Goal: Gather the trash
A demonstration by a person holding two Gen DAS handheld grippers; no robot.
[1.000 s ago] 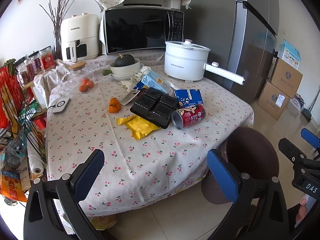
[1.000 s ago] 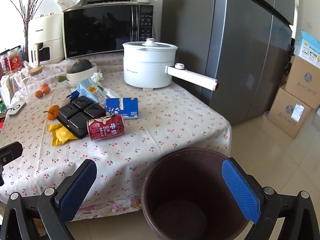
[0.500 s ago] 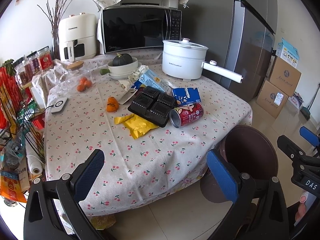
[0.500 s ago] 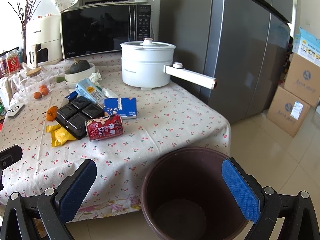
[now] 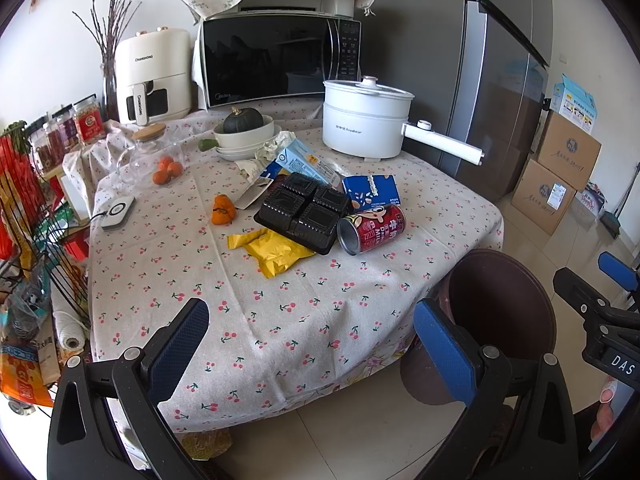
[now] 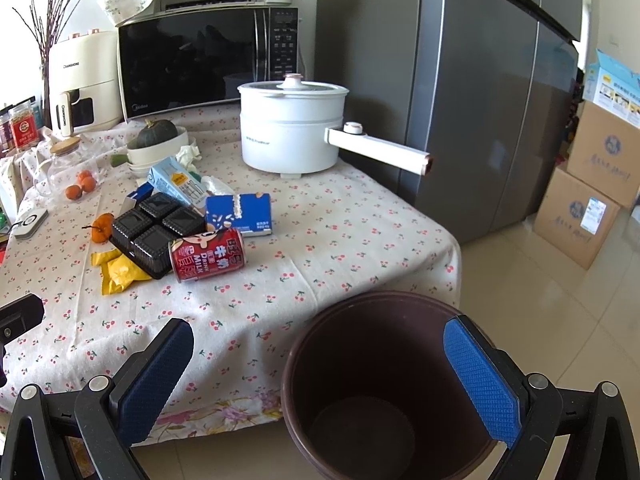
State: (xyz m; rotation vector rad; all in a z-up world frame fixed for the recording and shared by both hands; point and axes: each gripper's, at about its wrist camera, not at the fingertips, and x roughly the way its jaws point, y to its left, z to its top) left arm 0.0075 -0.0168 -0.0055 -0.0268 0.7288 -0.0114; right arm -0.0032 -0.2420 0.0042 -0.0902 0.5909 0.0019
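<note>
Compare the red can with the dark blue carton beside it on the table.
The red can is a round cylinder lying on its side; the dark blue carton is a flat box lying on its broad face. The red can touches the black tray and sits nearer the brown bin; the dark blue carton lies behind it, toward the white pot. Both rest on the cherry tablecloth, ungripped.

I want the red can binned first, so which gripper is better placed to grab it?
Probably right. The right gripper, open, sits nearer the red can and directly over the brown bin. The left gripper, also open, faces bare tablecloth.
</note>
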